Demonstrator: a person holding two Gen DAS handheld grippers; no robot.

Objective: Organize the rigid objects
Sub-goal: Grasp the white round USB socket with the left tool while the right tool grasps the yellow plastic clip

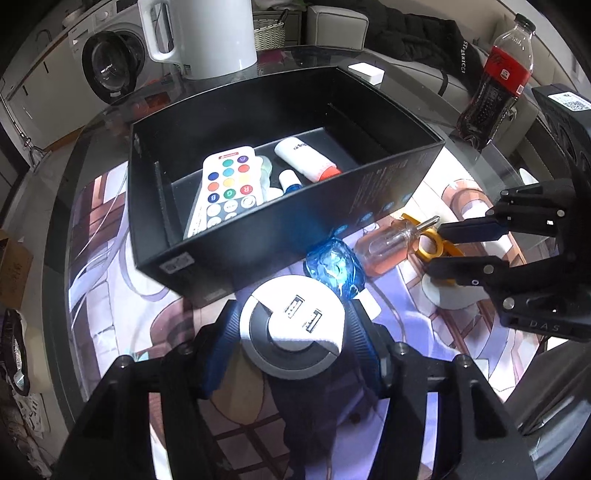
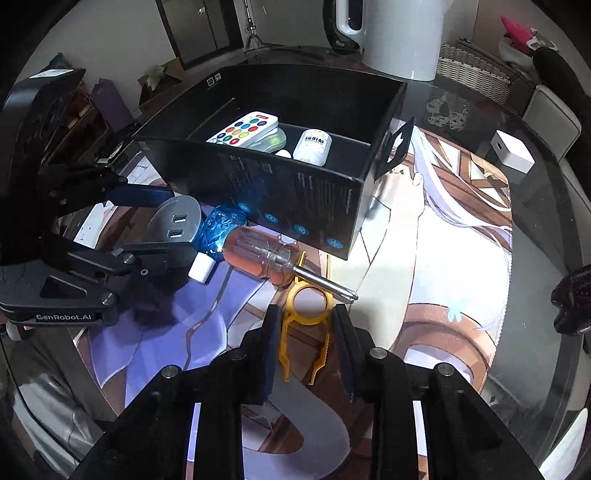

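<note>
A black box (image 1: 303,218) on the printed mat holds a white remote (image 1: 227,188), a white bottle (image 1: 306,158) and small items. My left gripper (image 1: 293,321) is shut on a round white USB hub (image 1: 291,332) just in front of the box; it shows in the right wrist view (image 2: 173,225). A blue faceted bottle (image 1: 334,264), a clear-handled screwdriver (image 2: 273,258) and a yellow plastic tool (image 2: 304,328) lie beside the box. My right gripper (image 2: 304,321) is open with its fingers on either side of the yellow tool (image 1: 434,247).
A white kettle (image 1: 210,33) stands behind the box. A cola bottle (image 1: 495,85) stands at the table's far right. A white adapter cube (image 2: 511,153) lies right of the mat. The glass table edge curves around the mat.
</note>
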